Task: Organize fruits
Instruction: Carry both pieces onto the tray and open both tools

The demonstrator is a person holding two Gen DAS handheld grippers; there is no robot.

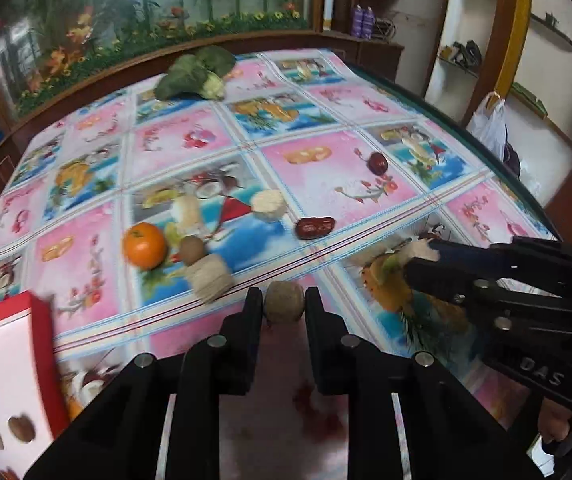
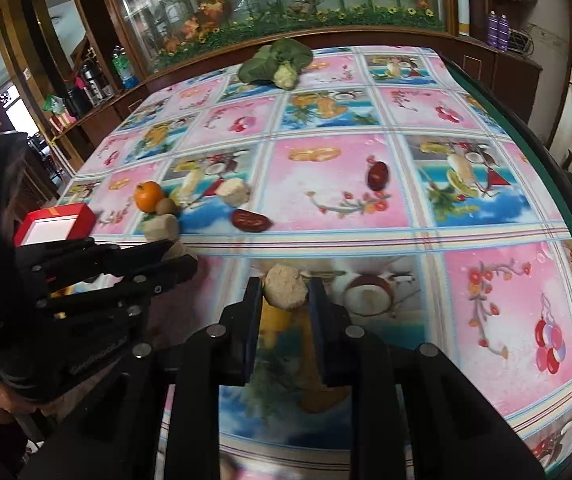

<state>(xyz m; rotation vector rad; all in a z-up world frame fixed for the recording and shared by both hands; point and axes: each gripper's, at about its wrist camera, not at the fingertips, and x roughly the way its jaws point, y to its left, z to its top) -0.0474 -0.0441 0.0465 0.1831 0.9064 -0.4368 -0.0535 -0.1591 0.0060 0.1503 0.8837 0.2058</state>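
Left gripper pinches a brown fruit, right gripper a pale chunk — perhaps peeled — above the tablecloth.

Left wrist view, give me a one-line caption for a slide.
Left gripper clamps a brown round fruit above the tablecloth; right gripper holds a pale chunk.

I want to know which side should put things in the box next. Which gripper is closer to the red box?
Left. The left gripper, gripping a brownish piece, is just beside the red box; the right gripper, gripping a beige chunk, is farther along the table.
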